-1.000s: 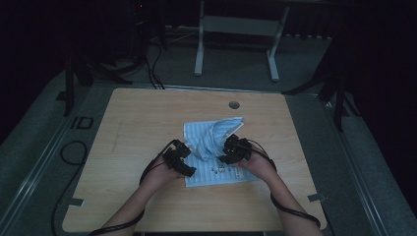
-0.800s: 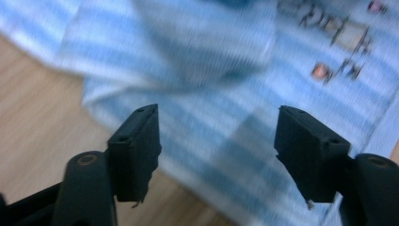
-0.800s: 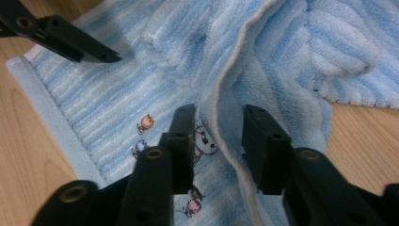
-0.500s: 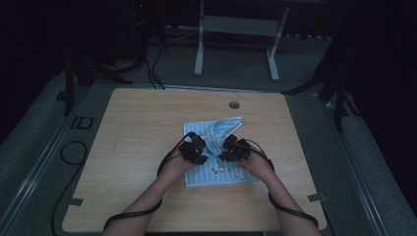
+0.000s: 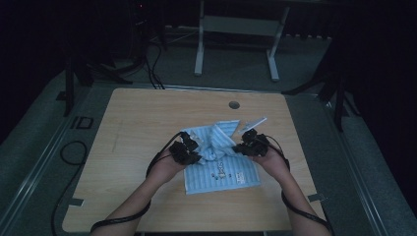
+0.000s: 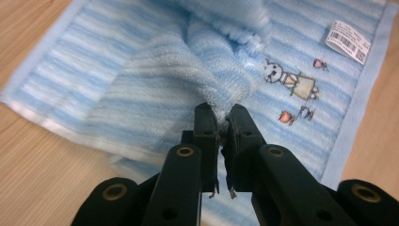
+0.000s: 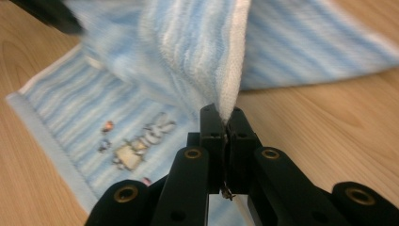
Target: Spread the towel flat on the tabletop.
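On table | towel (image 6: 141, 70), barcode tag (image 6: 347, 41) | left hand-held gripper (image 6: 223, 115), right hand-held gripper (image 7: 225, 117) pinch towel

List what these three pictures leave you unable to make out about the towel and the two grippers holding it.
- Printing on the towel's label: too small in the left gripper view.
- Which edge or corner each gripper pinches: cloth bunches over the jaws of the left gripper and right gripper.
- Towel's far portion: blurred and cut off at the top of the right gripper view.
- Embroidered figures: too small and dim in the high view.
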`<state>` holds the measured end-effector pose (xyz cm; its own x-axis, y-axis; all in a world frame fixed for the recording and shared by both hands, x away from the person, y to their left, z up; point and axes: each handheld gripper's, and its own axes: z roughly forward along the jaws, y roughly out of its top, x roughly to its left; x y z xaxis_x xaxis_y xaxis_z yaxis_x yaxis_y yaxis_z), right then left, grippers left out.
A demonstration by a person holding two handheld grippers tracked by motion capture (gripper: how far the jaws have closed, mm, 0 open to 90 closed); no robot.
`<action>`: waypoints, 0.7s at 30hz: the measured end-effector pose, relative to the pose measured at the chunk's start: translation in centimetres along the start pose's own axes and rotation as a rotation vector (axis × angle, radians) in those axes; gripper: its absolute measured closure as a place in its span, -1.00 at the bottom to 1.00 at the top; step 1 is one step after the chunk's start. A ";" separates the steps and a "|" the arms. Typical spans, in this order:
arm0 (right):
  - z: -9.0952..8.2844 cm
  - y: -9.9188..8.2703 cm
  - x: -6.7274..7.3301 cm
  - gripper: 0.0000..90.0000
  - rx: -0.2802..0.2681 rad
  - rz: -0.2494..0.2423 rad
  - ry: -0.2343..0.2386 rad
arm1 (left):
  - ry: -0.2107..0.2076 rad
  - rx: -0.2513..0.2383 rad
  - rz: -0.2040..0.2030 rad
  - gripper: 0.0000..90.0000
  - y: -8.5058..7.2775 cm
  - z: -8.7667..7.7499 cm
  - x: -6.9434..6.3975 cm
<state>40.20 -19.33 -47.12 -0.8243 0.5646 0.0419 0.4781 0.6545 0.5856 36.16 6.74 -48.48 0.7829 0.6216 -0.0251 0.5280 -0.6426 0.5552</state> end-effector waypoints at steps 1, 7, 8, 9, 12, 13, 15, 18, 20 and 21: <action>-0.3 -0.2 -0.3 0.95 -0.009 0.005 -0.008 | 0.001 -0.001 0.000 0.86 -0.1 -0.5 0.1; -1.6 -1.4 -1.8 0.95 -0.027 0.059 -0.024 | 0.036 -0.007 -0.022 0.85 -0.3 -2.6 1.8; -1.6 -1.4 -1.8 0.95 -0.027 0.059 -0.024 | 0.054 -0.008 -0.027 0.85 -0.2 -2.7 2.2; -1.7 -1.7 -2.3 0.95 -0.025 0.079 -0.031 | 0.085 -0.003 -0.036 0.85 0.2 -2.7 3.2; -1.6 -2.0 -2.8 0.95 -0.023 0.110 -0.032 | 0.113 0.011 -0.048 0.85 0.5 -2.4 4.2; -1.5 -2.1 -3.0 0.95 -0.021 0.116 -0.029 | 0.130 0.015 -0.069 0.85 0.8 -2.0 5.3; -1.2 -2.5 -3.5 0.95 -0.019 0.140 -0.033 | 0.157 0.015 -0.095 0.84 1.0 -1.5 6.4; -0.7 -3.2 -4.2 0.95 -0.014 0.174 -0.016 | 0.176 0.017 -0.142 0.82 1.1 -0.5 8.0; -0.3 -3.6 -4.7 0.95 -0.010 0.198 0.002 | 0.161 0.032 -0.158 0.77 1.1 0.0 8.5; -0.3 -3.6 -4.7 0.95 -0.010 0.198 0.002 | 0.157 0.046 -0.174 0.77 1.1 0.7 9.0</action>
<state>42.26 -24.46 -49.22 -0.7149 0.6810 0.1588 0.6281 0.5255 0.5739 44.01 11.34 -48.65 0.6202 0.7843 0.0147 0.6675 -0.5374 0.5154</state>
